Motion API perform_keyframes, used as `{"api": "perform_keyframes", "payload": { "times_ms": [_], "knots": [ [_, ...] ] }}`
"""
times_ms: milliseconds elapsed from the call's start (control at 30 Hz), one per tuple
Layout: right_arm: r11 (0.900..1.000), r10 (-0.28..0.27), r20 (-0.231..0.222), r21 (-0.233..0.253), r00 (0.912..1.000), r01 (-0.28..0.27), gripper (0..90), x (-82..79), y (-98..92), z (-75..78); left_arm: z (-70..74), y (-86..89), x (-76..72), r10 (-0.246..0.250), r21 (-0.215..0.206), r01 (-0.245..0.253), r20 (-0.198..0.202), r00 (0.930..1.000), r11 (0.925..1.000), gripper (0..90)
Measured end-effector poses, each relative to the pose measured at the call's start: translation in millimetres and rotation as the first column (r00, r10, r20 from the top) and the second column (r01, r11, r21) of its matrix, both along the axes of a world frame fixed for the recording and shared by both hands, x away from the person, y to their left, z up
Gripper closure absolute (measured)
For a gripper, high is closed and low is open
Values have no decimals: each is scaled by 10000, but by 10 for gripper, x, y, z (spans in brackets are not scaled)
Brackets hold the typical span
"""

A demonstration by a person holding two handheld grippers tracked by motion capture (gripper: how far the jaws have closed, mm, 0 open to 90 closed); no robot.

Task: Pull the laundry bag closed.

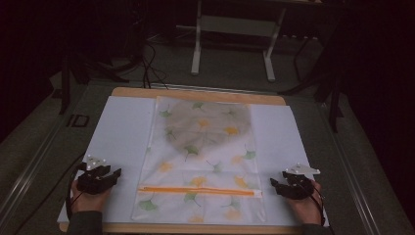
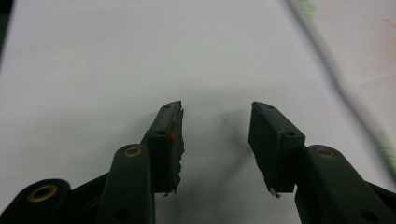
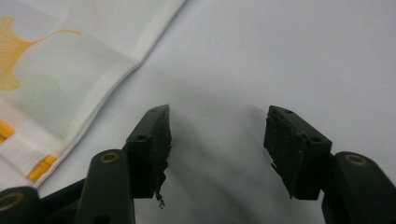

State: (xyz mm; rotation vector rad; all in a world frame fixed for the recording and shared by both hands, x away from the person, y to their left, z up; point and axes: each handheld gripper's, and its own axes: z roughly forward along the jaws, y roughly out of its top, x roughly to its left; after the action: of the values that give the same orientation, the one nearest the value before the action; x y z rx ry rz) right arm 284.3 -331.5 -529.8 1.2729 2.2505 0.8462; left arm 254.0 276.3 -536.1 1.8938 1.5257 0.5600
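The left gripper (image 1: 116, 172) rests on the white sheet (image 1: 117, 132) with its jaws spread wide and nothing between them. The right gripper (image 1: 273, 182) sits the same way, jaws wide apart and empty. The leaf-printed bag (image 1: 200, 161) lies flat between the two, clear of both sets of fingers, its orange zipper (image 1: 198, 191) running roughly level with them. In the right gripper view the bag's edge lies just left of the left finger (image 3: 149, 149).
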Motion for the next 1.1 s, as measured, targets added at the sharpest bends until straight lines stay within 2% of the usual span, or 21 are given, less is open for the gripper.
{"api": "perform_keyframes", "payload": {
  "times_ms": [167,300,633,867,1000,1100],
  "knots": [
    [9999,114,-2,31,9999,-114,410,-10,15,4,18,-19,-9,-382,29,382,27,9993,9993,575],
    [9987,508,-42,94,9987,-507,417,-27,37,16,38,-11,-16,-628,-44,628,44,9980,9980,569],
    [9930,989,-28,644,9951,-986,422,-39,51,39,59,9,-18,-1075,-348,1075,23,9942,9936,562],
    [9860,1440,-5,851,9896,-1435,431,-32,129,72,70,42,-26,-1093,-693,1090,-5,9940,9916,572],
    [9817,1751,48,751,9845,-1750,432,-35,216,69,79,52,-31,-1092,-695,1089,-5,9940,9916,576],
    [9789,1899,59,751,9818,-1898,430,-38,269,77,73,55,-31,-1027,-532,1023,-44,9947,9933,576]
  ]
}}
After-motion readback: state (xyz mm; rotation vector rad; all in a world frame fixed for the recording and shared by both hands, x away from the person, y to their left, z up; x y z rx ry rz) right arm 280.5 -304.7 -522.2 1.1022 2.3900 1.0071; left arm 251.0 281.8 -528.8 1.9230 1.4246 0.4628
